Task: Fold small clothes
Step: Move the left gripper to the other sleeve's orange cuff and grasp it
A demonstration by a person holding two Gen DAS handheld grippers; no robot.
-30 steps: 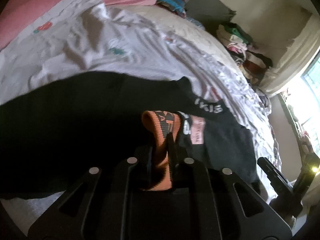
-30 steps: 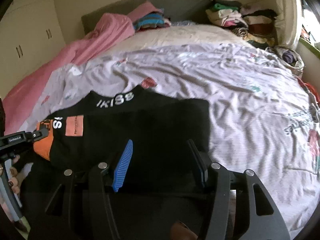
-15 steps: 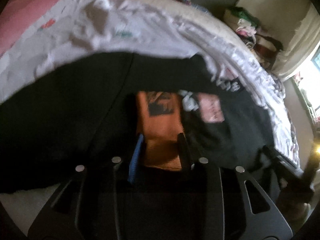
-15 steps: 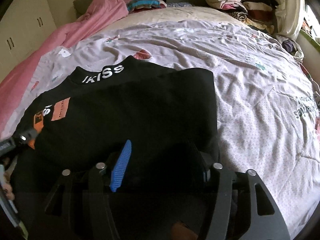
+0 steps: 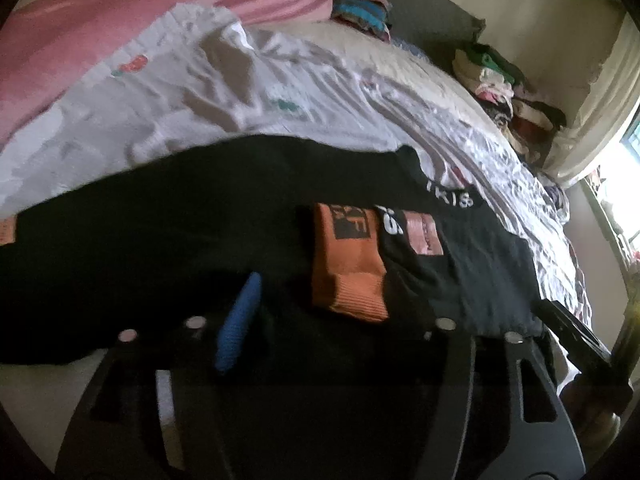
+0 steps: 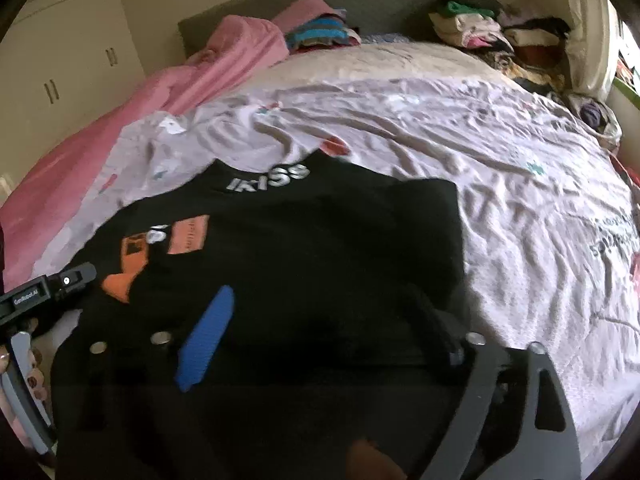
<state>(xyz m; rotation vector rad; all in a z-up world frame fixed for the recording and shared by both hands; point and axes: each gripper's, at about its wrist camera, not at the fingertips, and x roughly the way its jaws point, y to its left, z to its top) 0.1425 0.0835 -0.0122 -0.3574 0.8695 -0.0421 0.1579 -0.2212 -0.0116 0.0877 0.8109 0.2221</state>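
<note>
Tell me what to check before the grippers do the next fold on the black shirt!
1. Left gripper let go of the orange cuff: ok, its jaws have just been opening and the cuff lies loose between them.
2. Right gripper empty: ok, its jaws have just been opening, over the black shirt.
3. Sleeve folded onto the shirt: ok.
4. Shirt lies flat on the bedsheet: ok, mostly smooth.
5. Shirt's near hem straight: cannot tell, the grippers hide it.
6. Room on the sheet for folding: ok.
</note>
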